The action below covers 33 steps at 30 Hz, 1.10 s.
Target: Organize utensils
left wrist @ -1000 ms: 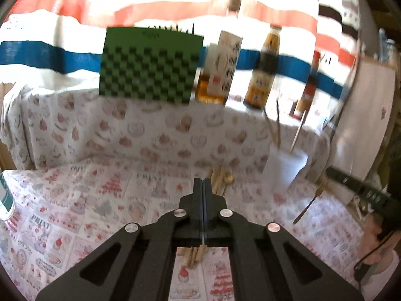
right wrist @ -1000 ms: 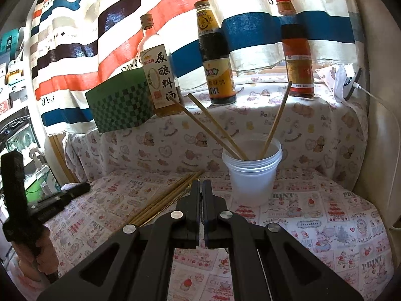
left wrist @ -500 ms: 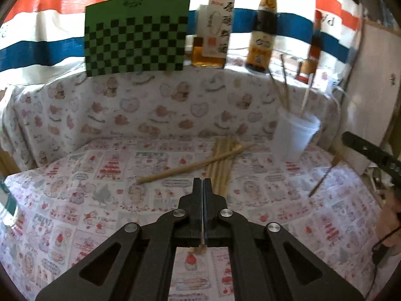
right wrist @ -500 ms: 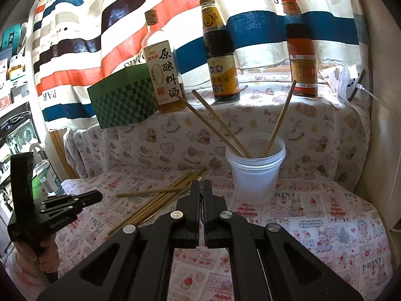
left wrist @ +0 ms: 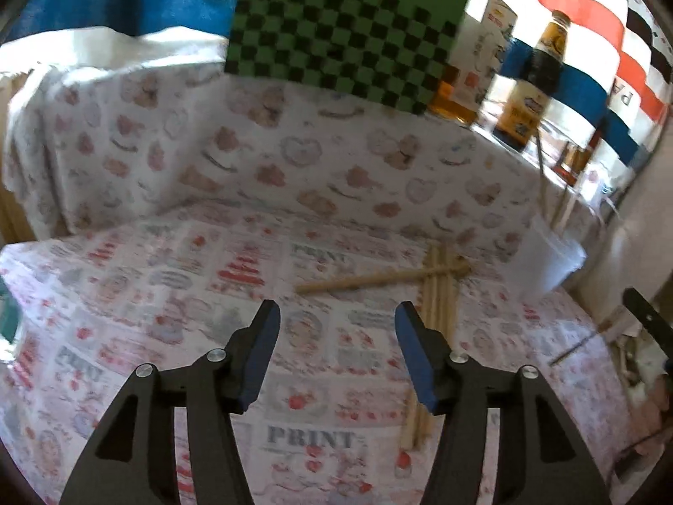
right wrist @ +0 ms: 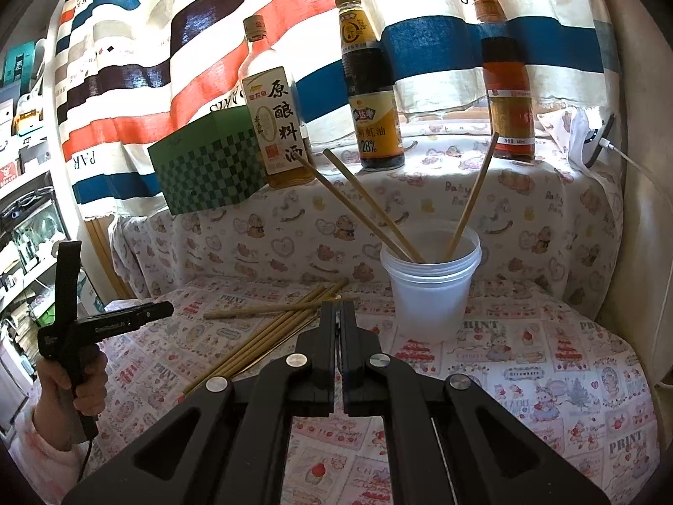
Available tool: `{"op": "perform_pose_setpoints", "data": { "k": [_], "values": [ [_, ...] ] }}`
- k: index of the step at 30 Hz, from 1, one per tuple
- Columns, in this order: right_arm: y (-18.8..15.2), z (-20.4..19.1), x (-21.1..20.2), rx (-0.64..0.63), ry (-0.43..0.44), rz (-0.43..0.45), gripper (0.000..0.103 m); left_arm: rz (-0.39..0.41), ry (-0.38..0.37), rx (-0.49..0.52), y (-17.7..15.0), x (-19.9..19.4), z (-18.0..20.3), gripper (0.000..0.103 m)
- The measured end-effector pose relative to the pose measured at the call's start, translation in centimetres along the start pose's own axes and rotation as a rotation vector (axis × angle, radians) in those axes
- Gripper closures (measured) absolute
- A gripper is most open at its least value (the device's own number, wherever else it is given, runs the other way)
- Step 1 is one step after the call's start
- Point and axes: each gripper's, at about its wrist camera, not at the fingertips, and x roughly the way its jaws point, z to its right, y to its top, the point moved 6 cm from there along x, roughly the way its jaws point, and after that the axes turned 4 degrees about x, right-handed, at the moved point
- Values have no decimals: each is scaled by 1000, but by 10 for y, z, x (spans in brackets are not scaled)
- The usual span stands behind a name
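Left claw [left wrist: 334,322] opening, empty, over "PRINT" tablecloth [left wrist: 311,437]; right claw [right wrist: 338,309] closed, empty, before "28%" bottle [right wrist: 372,97]

Up on the covered ledge at about 11 o'clock there's a green checkered box [right wrist: 210,172], then a pale cooking wine bottle [right wrist: 273,113], a dark oyster sauce bottle [right wrist: 370,97] at 12 and a red-capped sauce bottle [right wrist: 504,80] at 1. Striped curtain [right wrist: 420,38] behind them, cartoon-print cloth [right wrist: 547,362] over the whole table.

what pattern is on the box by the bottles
Green and dark checkerboard box; left wrist view shows it best.
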Motion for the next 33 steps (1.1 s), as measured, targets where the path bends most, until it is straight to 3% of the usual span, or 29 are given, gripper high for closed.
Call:
{"op": "perform_pose_setpoints", "data": {
  "k": [2,5,7,8,10,16,22,26,33],
  "values": [
    [0,1,0,6,4,-2,101,-52,-16,81,-7,5,18,45],
    [0,0,-1,5,4,-1,101,-99,16,261,-24,13,53,45],
    [0,0,-1,3,4,1,101,-130,15,320,-33,19,69,45],
    [-1,-1,-1,-1,4,1,101,-157,-1,320,-36,21,73,48],
    [-1,-1,-1,-3,3,1,101,-201,-25,299,-42,25,77,66],
    [-1,-2,-1,-2,5,0,101,-257,-95,304,-52,22,90,85],
    [-1,-1,-1,-5,1,1,101,-275,-70,290,-56,28,84,86],
    [-1,-1,0,-3,3,0,101,-288,-113,249,-56,27,82,87],
    [-1,0,0,-2,-4,2,101,-284,-76,296,-59,26,91,88]
  ]
}}
